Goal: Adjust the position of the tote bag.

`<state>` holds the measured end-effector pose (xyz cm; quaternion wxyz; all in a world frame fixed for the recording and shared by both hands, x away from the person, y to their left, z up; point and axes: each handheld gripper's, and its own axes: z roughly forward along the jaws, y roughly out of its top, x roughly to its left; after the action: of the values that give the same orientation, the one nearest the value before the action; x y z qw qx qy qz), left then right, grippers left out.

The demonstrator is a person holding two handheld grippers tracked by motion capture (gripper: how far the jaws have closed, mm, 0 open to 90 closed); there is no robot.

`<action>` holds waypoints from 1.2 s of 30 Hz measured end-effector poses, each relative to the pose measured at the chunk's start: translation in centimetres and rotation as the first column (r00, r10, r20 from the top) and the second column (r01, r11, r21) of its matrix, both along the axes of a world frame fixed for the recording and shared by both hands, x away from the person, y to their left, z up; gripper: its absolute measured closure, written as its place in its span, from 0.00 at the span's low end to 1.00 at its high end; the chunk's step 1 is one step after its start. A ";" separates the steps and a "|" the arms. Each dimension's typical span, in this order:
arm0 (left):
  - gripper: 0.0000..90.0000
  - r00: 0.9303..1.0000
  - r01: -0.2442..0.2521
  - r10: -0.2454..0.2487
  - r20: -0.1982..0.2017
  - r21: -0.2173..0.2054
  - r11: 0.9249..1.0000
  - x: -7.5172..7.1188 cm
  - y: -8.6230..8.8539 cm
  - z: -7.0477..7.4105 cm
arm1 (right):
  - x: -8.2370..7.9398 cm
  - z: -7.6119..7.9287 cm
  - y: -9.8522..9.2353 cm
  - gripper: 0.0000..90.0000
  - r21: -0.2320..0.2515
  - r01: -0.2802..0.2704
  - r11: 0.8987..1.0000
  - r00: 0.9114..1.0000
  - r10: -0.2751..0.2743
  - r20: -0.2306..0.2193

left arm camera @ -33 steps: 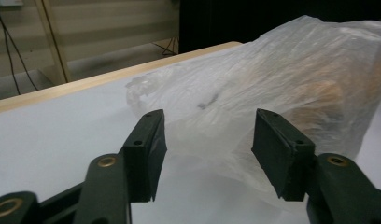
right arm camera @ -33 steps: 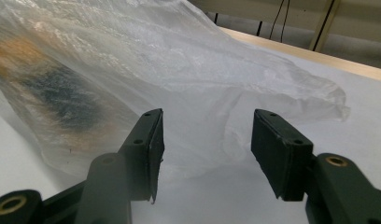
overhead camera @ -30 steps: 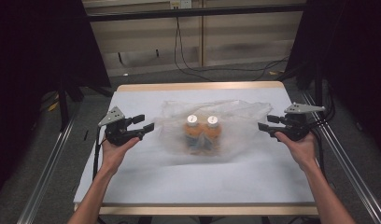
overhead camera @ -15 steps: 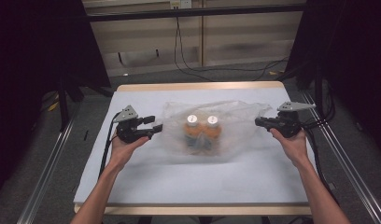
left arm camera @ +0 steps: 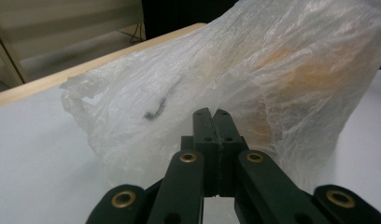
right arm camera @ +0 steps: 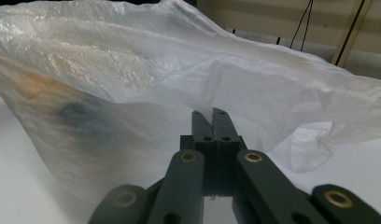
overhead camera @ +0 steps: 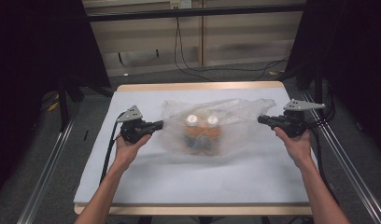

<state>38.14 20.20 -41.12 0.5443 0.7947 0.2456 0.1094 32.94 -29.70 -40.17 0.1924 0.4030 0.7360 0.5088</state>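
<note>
High view: a clear plastic bag [overhead camera: 216, 126] lies in the middle of a white table [overhead camera: 179, 182], its long axis running left to right. Inside stand two orange bottles [overhead camera: 202, 133] with pale caps. The left gripper [overhead camera: 157, 124] points inward at the bag's left edge; the right gripper [overhead camera: 263, 120] points inward at its right edge. The bag lies between them, about equally near each hand. Both sets of jaws have just been closing.

Left gripper view: the left gripper [left arm camera: 212, 116] is clenched, its tips against the crinkled film of the bag [left arm camera: 254, 79]. Whether film is pinched between the tips is hard to tell. An orange blur shows through the plastic ahead and to the right.

Right gripper view: the right gripper [right arm camera: 211, 115] is clamped on a raised fold of the bag [right arm camera: 188, 70], which rises straight from between the tips. Orange and dark shapes show dimly to the left.

No brand, label or writing can be read.
</note>
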 end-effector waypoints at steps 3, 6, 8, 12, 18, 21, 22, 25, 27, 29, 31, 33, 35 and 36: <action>1.00 1.000 -0.001 0.001 0.026 -0.006 1.000 -0.5 0.4 0.6 | -0.5 0.8 -0.3 1.00 0.020 -0.001 1.000 1.000 0.000 0.026; 1.00 0.999 0.003 -0.002 0.039 -0.015 1.000 -0.8 0.6 1.1 | -0.8 1.5 -0.4 1.00 0.031 -0.002 1.000 0.998 0.000 0.058; 1.00 0.999 0.006 -0.005 0.050 -0.026 1.000 -1.0 0.6 1.4 | -1.0 1.9 -0.3 1.00 0.030 -0.007 1.000 0.998 0.005 0.068; 1.00 0.998 0.019 -0.016 0.066 -0.032 0.999 -1.4 0.7 1.8 | -1.2 2.5 0.2 1.00 0.015 -0.023 1.000 0.996 0.022 0.084; 1.00 0.997 0.037 -0.035 0.075 -0.026 0.999 -2.7 1.0 2.5 | -2.0 3.4 0.5 1.00 0.015 -0.047 0.999 0.993 0.045 0.111; 1.00 0.996 0.045 -0.044 0.082 -0.019 0.999 -3.3 1.5 2.6 | -2.4 3.7 0.7 1.00 0.014 -0.055 0.998 0.991 0.053 0.120; 1.00 0.996 0.039 -0.037 0.079 -0.016 0.999 -3.5 1.7 2.5 | -2.5 3.7 0.8 1.00 0.013 -0.063 0.998 0.991 0.061 0.118; 1.00 0.996 0.054 -0.053 0.069 -0.014 0.998 -4.1 2.1 2.2 | -2.8 3.7 0.9 1.00 0.004 -0.068 0.998 0.991 0.067 0.112; 1.00 0.996 0.060 -0.060 0.072 0.003 0.998 -4.6 2.3 2.0 | -3.1 3.7 1.0 1.00 -0.004 -0.073 0.997 0.991 0.073 0.115; 1.00 0.995 0.082 -0.082 0.063 0.004 0.997 -5.1 2.4 1.7 | -3.6 3.8 1.1 1.00 -0.015 -0.083 0.996 0.990 0.084 0.112; 1.00 0.994 0.092 -0.093 0.058 0.024 0.995 -5.7 2.4 1.5 | -4.1 3.7 1.3 1.00 -0.032 -0.085 0.996 0.990 0.088 0.112; 1.00 0.993 0.109 -0.110 0.051 0.017 0.994 -5.9 2.3 1.4 | -4.7 3.6 1.5 1.00 -0.036 -0.094 0.995 0.989 0.097 0.112; 1.00 0.992 0.115 -0.118 0.055 0.053 0.992 -6.5 2.1 1.2 | -5.1 3.6 1.6 1.00 -0.052 -0.100 0.994 0.989 0.105 0.107; 1.00 0.992 0.114 -0.117 0.050 0.056 0.992 -6.6 2.1 1.2 | -5.3 3.6 1.7 1.00 -0.053 -0.104 0.993 0.988 0.109 0.107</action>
<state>31.54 22.32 -39.96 0.5347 0.8185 0.1817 0.1055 27.65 -28.05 -36.60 0.2146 0.3298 0.7565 0.5224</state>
